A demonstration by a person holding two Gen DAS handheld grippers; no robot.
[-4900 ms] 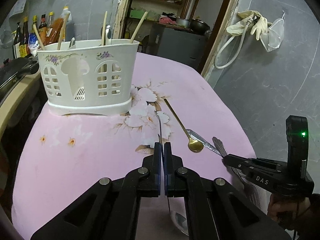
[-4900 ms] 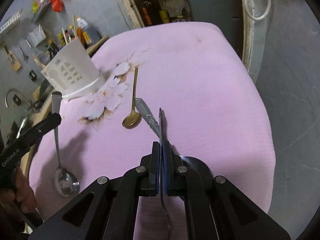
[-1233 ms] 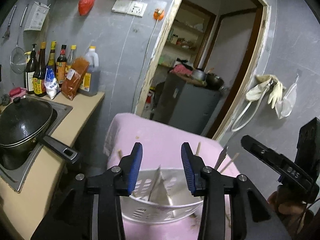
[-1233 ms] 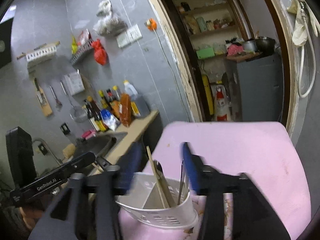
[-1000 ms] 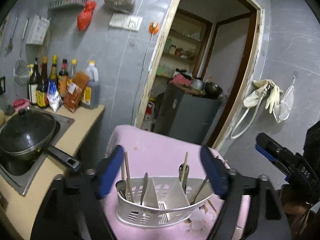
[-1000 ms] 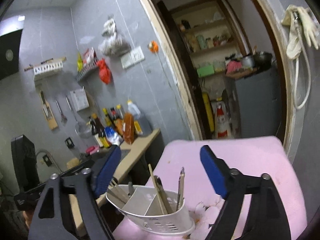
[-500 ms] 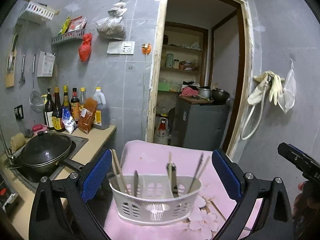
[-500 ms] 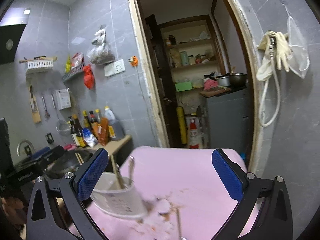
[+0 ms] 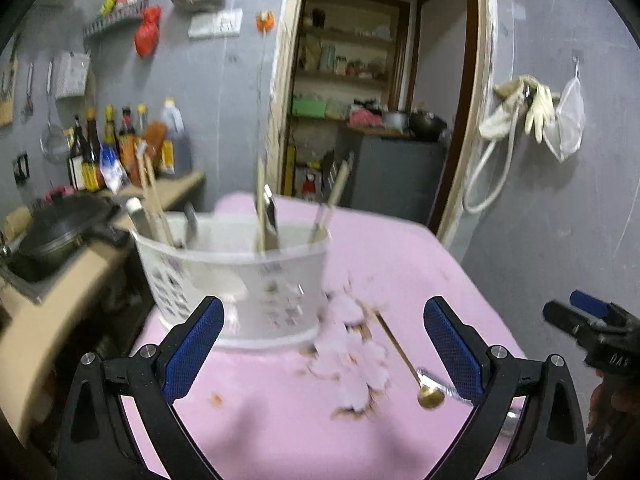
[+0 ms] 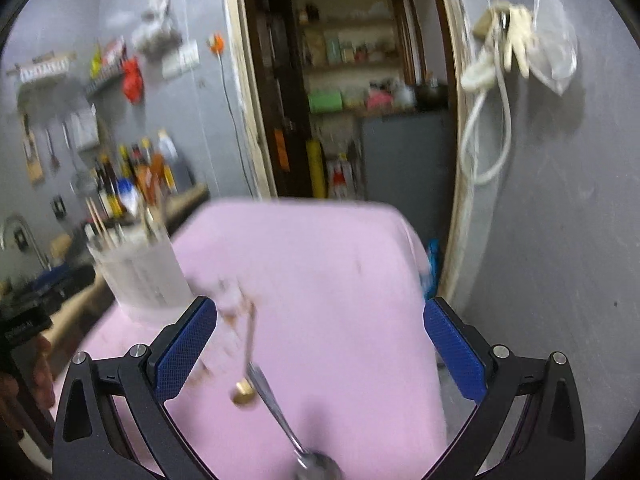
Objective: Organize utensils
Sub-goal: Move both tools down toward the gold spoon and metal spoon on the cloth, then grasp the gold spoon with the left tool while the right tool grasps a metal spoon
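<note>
A white utensil caddy point(image 9: 236, 280) stands on the pink flowered tablecloth point(image 9: 280, 420), with chopsticks and metal cutlery upright in it. My left gripper point(image 9: 324, 344) hangs open and empty in front of it. A gold spoon point(image 9: 412, 364) lies on the cloth to the right, beside a silver spoon point(image 9: 444, 384). In the right wrist view the caddy point(image 10: 140, 272) sits at the left. The gold spoon point(image 10: 246, 368) and silver spoon point(image 10: 280, 416) lie between the wide-open jaws of my right gripper point(image 10: 320, 344), which holds nothing. The right gripper point(image 9: 592, 332) also shows at the left wrist view's right edge.
A counter point(image 9: 60, 288) with a black wok point(image 9: 60, 232) and sauce bottles point(image 9: 116, 148) runs along the left of the table. Behind the table is a doorway with shelves and a grey cabinet point(image 9: 396, 176). Gloves and a hose point(image 9: 520, 120) hang on the right wall.
Both grippers let go of their cutlery over the caddy and opened wide. They have since drawn back and sunk toward the cloth, so the two spoons have come into view.
</note>
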